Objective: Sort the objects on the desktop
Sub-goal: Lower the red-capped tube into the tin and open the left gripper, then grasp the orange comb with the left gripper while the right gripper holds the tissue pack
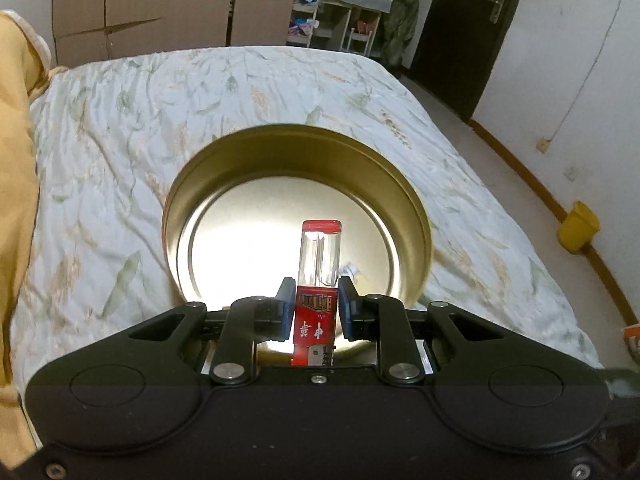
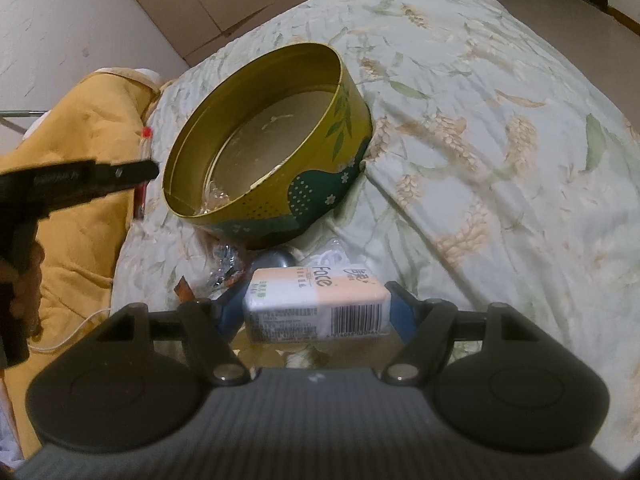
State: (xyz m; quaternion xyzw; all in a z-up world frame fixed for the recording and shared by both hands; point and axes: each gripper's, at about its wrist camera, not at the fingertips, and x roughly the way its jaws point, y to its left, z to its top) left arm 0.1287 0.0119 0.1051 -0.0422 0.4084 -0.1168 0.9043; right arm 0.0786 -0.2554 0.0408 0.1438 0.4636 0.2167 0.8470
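My left gripper [image 1: 316, 296] is shut on a red and clear lighter [image 1: 318, 276], held upright over the near rim of a round gold tin [image 1: 416, 204]. The tin's shiny bottom is bare in this view. In the right wrist view the same tin [image 2: 320, 168] is yellow and green outside and sits on the bed. My right gripper [image 2: 316, 300] is shut on a tissue pack [image 2: 320, 304] marked "face", held near the tin's front side. The left gripper [image 2: 120, 174] shows at the left of that view, beside the tin, with the lighter's red cap [image 2: 147, 132] above it.
A flowered bedsheet [image 1: 200, 120] covers the bed. A yellow quilt [image 2: 76, 208] lies along the left. Crumpled wrappers [image 2: 224, 268] and a grey round object [image 2: 276, 260] lie in front of the tin. Cardboard boxes [image 1: 140, 8], shelves and a dark door [image 1: 476, 28] stand beyond.
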